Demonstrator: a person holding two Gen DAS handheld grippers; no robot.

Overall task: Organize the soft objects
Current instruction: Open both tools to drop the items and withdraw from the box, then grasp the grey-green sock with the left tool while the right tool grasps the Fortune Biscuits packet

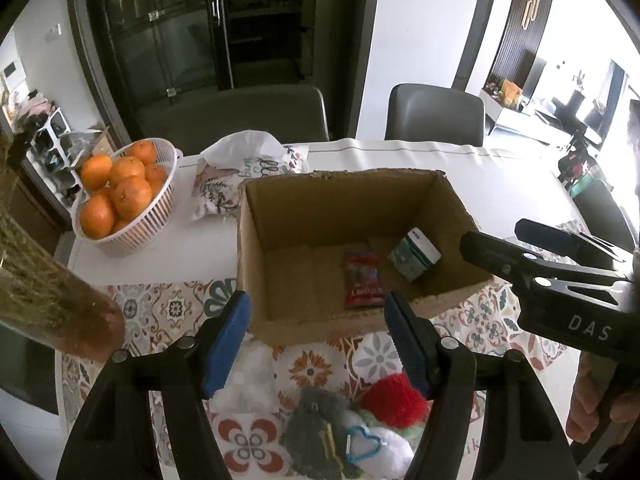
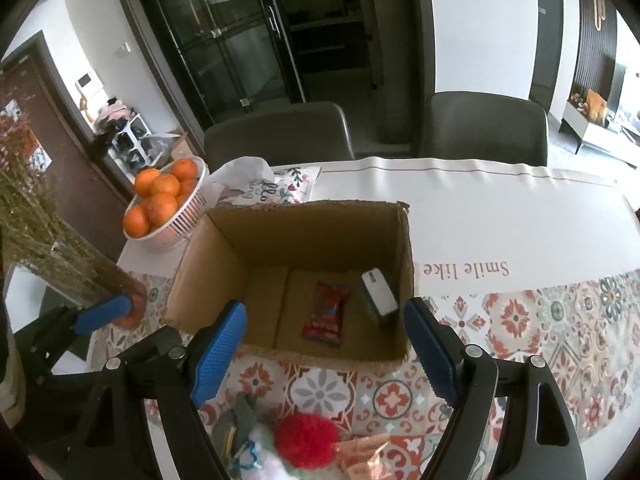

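We find both the left gripper [image 1: 316,340] and right gripper [image 2: 324,352] spread wide and empty above the soft toys [image 1: 394,398] heaped just before the cardboard box [image 1: 276,216], and we advise closing squarely on the red pompom's bulk.

The cloth [image 2: 500,216] on the desk has the words "Smile like" on it, printed upside down. The black tool [image 1: 576,280] on the right has the letters "DAS" in white. The writing on the red packet [image 1: 362,280] in the box is too blurry to read.
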